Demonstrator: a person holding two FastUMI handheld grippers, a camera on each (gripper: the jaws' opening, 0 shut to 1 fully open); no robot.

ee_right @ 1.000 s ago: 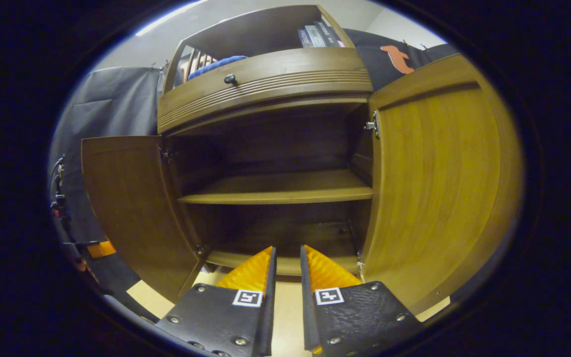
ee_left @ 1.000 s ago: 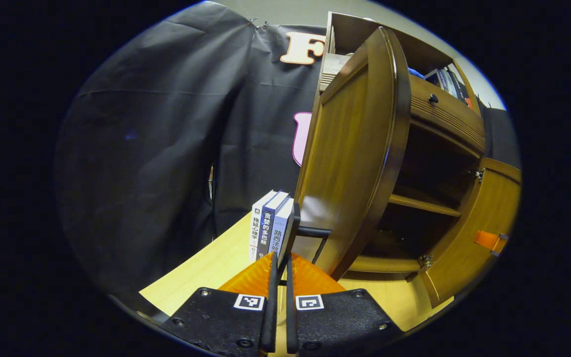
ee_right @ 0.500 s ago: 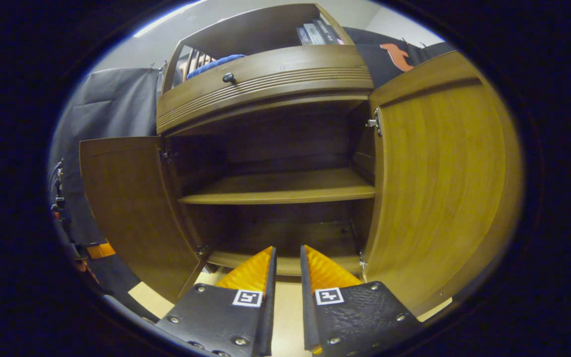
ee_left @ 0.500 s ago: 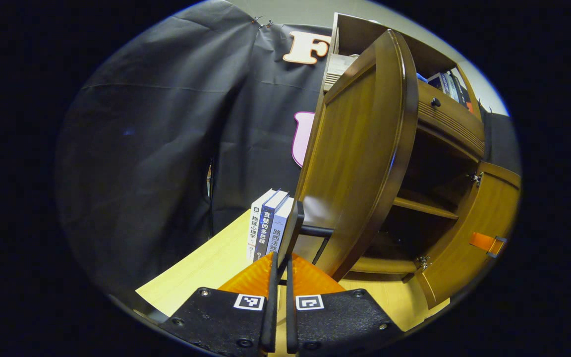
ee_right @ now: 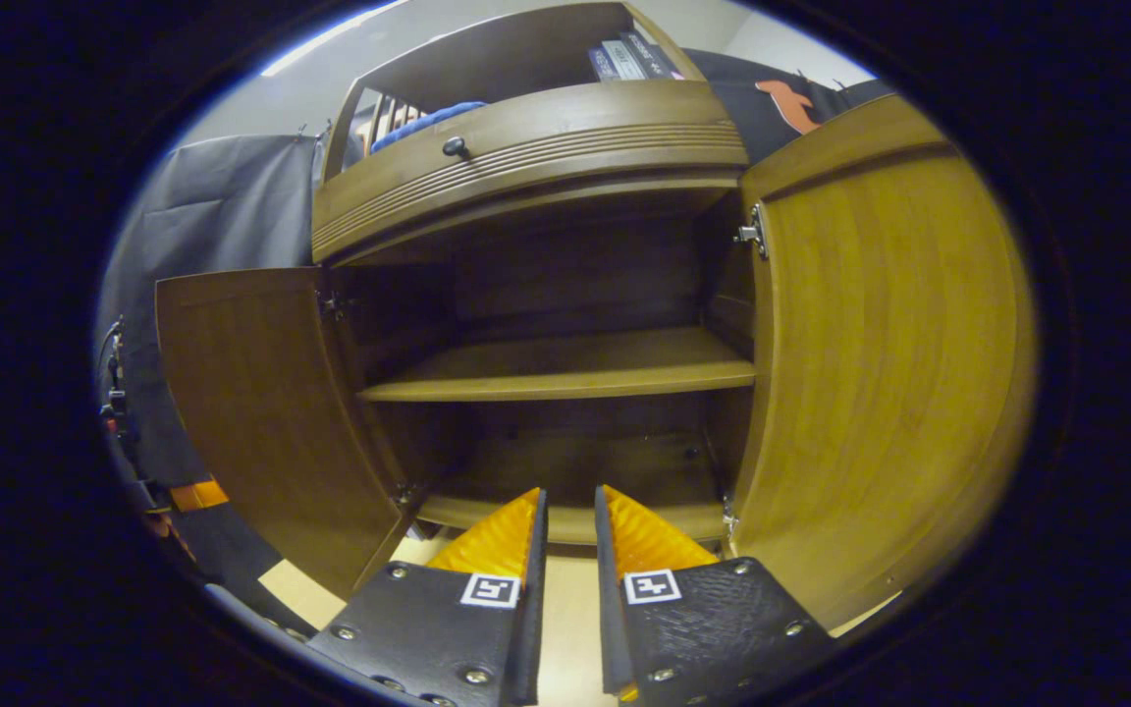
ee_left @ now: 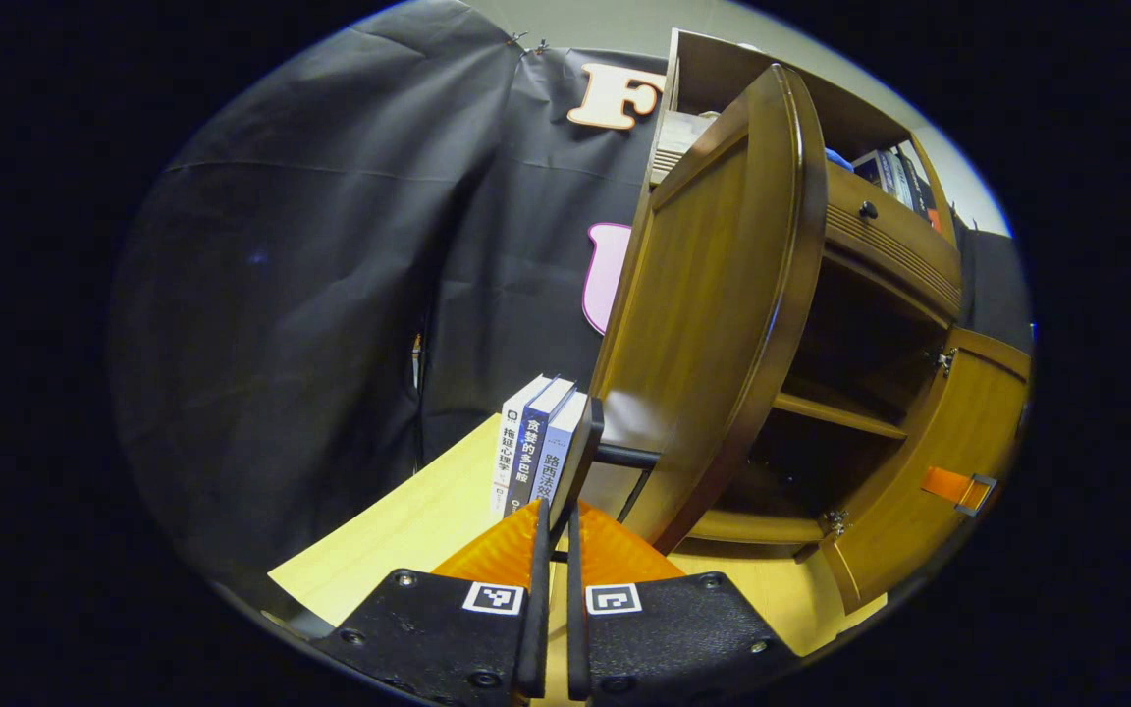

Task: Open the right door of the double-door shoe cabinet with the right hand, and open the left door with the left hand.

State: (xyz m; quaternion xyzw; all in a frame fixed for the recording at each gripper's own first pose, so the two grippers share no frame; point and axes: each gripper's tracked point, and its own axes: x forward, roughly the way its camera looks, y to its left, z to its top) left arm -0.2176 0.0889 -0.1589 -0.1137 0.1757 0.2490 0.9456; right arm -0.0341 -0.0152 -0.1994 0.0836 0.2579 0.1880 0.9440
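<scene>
Left gripper view: your left gripper (ee_left: 552, 516), jaws clamped on the black handle (ee_left: 580, 454) of the left door (ee_left: 713, 314), which stands swung wide open. Three books (ee_left: 534, 447) upright on the table (ee_left: 399, 535), just beyond the handle. Right gripper view: your right gripper (ee_right: 570, 520), jaws slightly apart, holding nothing, before the cabinet (ee_right: 565, 363). Right door (ee_right: 889, 353) open; shelf (ee_right: 565, 368) bare; drawer knob (ee_right: 454, 147) above.
</scene>
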